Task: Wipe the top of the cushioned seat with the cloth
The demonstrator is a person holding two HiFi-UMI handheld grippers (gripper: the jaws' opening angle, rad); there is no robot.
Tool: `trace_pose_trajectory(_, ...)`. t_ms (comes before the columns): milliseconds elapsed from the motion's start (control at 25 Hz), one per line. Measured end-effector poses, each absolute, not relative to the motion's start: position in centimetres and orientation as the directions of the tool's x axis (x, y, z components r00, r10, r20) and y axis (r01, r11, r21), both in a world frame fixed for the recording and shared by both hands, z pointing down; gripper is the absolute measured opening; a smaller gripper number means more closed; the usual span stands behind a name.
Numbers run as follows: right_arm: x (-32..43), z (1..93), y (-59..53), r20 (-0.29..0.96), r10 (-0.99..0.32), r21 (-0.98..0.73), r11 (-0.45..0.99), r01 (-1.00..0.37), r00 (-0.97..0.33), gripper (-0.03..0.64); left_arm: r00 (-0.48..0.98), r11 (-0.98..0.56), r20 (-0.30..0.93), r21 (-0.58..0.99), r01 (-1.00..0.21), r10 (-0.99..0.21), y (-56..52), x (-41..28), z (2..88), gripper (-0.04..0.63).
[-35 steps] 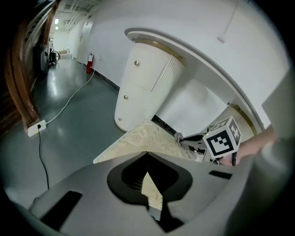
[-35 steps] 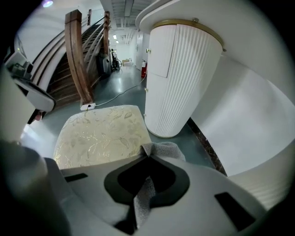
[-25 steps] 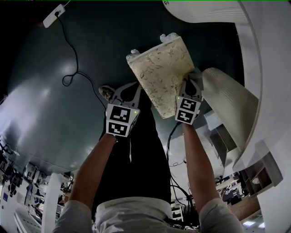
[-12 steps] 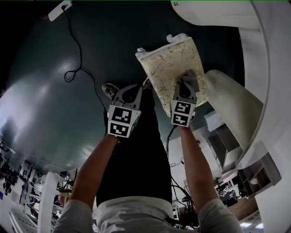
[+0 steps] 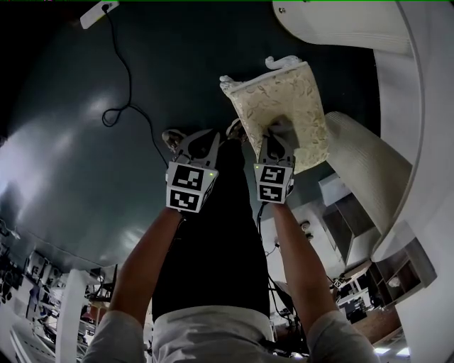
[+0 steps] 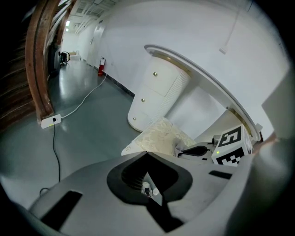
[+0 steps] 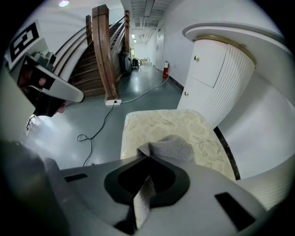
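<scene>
The grey cloth [image 5: 281, 130] lies bunched on top of the cream, leaf-patterned seat [image 5: 284, 96], close to the seat's near edge and about midway along it. We see the right hand-held gripper [image 5: 274, 149] clamped on a fold of it. In the right gripper view the jaws pinch the fabric, with one strip hanging back between them and the rest spread on the cushion in front. The right forearm reaches straight ahead, with the gripper tipped down onto the seat.

The left hand-held gripper [image 5: 199, 145] is about level with the right one but off the seat's left edge and apart from it. It hangs above the dark floor [image 5: 71, 142] and the person's shoe [image 5: 170, 140]. In the left gripper view its jaws meet at the tips and grip nothing we can name. A few small pale bits show in the gap behind the tips, too small for us to make out. That forearm also stretches forward, roughly parallel to the right one.

The seat stands on the floor just beside a white ribbed cabinet [image 5: 362, 152] on its right. A black cable [image 5: 128, 78] loops over the floor to a white power strip [image 5: 99, 14] at the far left. The right gripper view also shows a wooden staircase [image 7: 103, 46] and a red fire extinguisher [image 7: 166, 69] by the wall.

We cannot see the seat's legs, and each gripper's own body cuts off its view of the seat's near edge.
</scene>
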State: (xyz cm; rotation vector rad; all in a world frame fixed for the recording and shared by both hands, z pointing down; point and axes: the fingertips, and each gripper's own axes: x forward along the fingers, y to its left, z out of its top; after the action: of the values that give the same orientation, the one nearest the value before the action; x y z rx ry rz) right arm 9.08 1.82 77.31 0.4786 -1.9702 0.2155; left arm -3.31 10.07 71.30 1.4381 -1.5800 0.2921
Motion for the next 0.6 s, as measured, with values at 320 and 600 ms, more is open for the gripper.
trace_pose_trajectory(320,7.7,77.6,4.3,0.906,-0.201,0.058,0.930,-0.362,-0.371,0.014,0.130,0.306,0.757,0.407,-0.861,-0.640,12.3,-4.5,72.0,0.014)
trace_pose_trajectory(600,4.6,77.5,7.0,0.904,-0.155,0.025,0.950,-0.312,-0.398,0.014,0.111,0.328,0.753,0.408,-0.852,-0.648,14.0,-6.4,71.8,0.014)
